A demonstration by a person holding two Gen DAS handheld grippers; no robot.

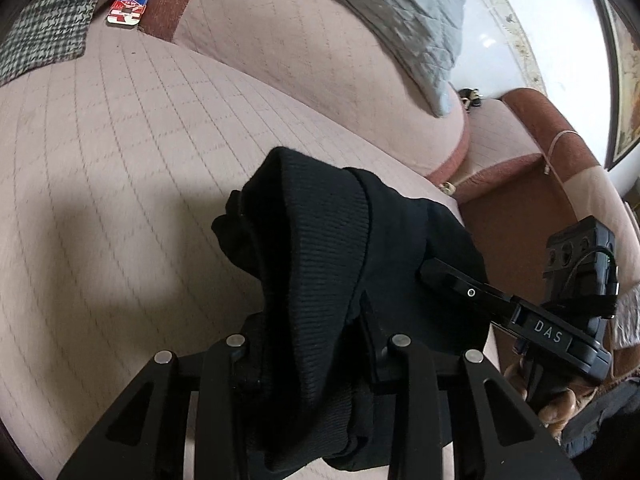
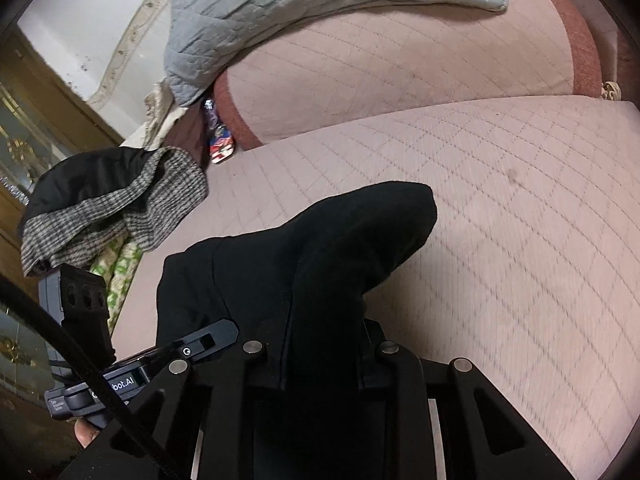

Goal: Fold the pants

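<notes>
We see black pants [image 1: 320, 264] bunched and lifted above a pink quilted sofa seat [image 1: 120, 160], held at two spots. Fabric is matte black knit; a ribbed band, cuff or waistband, we cannot tell which, drapes over the left gripper [image 1: 316, 356]. Its jaws are pinched together on that ribbed cloth, which spills past the fingers in a rounded hump. In the right wrist view the right gripper [image 2: 320, 360] is likewise clamped on smooth black cloth with a stitched seam; the cloth rises into a blunt peak pointing up and to the right in that view. The pants are too crumpled to give a long axis; the cloth runs between the two grippers, which sit near each other.

The sofa cover is pale pink with a stitched diamond grid, and the cushions have rust-brown edge bands. A grey quilted blanket [image 2: 280, 12], puffy and wrinkled, lies along the top of the backrest. A houndstooth garment [image 2: 112, 208], black-and-white woven with a black lining, is heaped at the seat's end. A small red, white and blue packet [image 1: 128, 6] lies by the cushion; its print is unreadable.

Writing: "DAS" on the right gripper's body in the left view; "bot.AI" on the left gripper's body in the right view.
</notes>
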